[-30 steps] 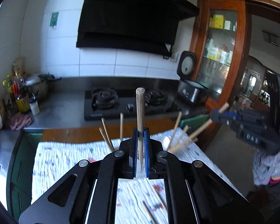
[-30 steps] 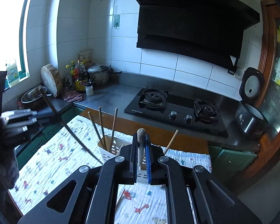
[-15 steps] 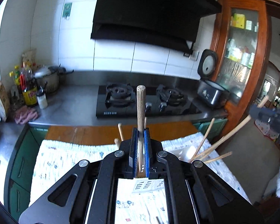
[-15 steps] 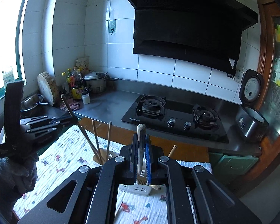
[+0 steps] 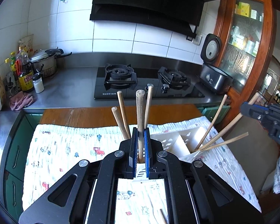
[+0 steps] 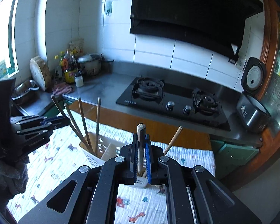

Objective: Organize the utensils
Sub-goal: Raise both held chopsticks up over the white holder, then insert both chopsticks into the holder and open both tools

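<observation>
- My left gripper (image 5: 140, 155) is clamped tight on one chopstick (image 5: 140, 115), held upright, its lower tip inside the white holder (image 5: 179, 141).
- My right gripper (image 6: 141, 163) is likewise pinched shut on its own chopstick (image 6: 141, 141), upright, tip over the holder's near compartment; whether it touches bottom I cannot tell.
- Holder stands on the patterned cloth (image 5: 69, 149) at the table's centre. Left view: three sticks at 12 o'clock of my fingers, three more leaning out toward 2 o'clock.
- Risk: both grippers converge on one small holder. In my judgement a sideways nudge from either stick could tip it, since it sits loose on soft cloth.
- Risk: letting go before a tip is seated could let the stick topple out; the leaning sticks may also block entry.
- Risk: the grippers could collide, being near one another.
- Left view alone shows a stray chopstick (image 5: 163, 216) on the cloth at 6 o'clock, not yet collected.
- Right view alone shows the left gripper's body at 9 o'clock and the holder's slotted near wall.
- Neither view shows the compartment floors.
</observation>
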